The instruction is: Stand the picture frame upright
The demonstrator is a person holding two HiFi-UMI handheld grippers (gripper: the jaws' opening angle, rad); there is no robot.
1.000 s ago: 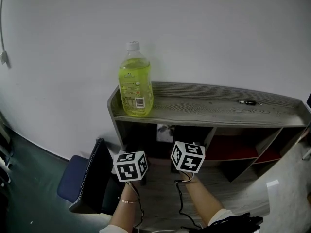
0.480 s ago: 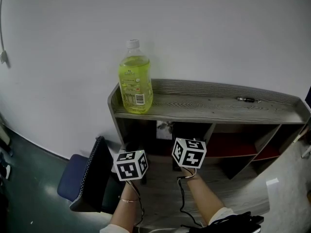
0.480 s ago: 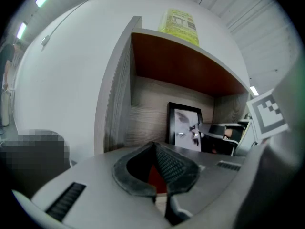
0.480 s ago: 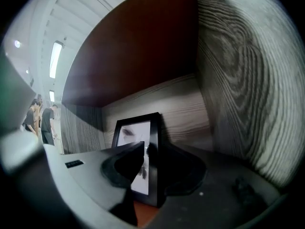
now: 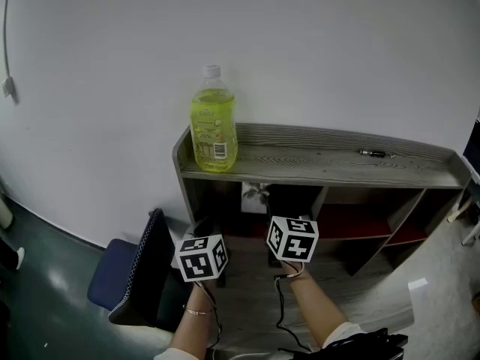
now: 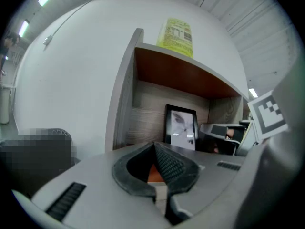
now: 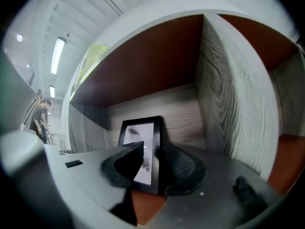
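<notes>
While finishing the stand-up, keep the right gripper (image 7: 153, 149) low and level at the picture frame (image 6: 181, 127): jaws apart, straddling its right border, firm pinch not evident. Judged nearly done, since already near-upright in the left compartment of the shelf unit (image 6: 121, 99), close against the back panel (image 6: 147, 113). Check for flat seating on the compartment floor, then widen slowly and back straight out, without brushing the border; likely light and easy to tip. Keep the left gripper (image 6: 154, 147) clear, in front of the shelf unit: jaws together, nothing held.

Ribbed dark rubber pads (image 7: 183, 166) on pale grey moulded bodies. Thin black rectangular border round a glossy pale print with two small glints. Grey woodgrain laminate outside, reddish-brown under the top board (image 5: 300, 163), raised rim at its ends. Further up, on the top board, a clear plastic bottle (image 5: 214, 126) of yellow-green drink, white cap, rounded shoulders. Farthest right, a small dark slim object (image 5: 373, 154), too small to name.
</notes>
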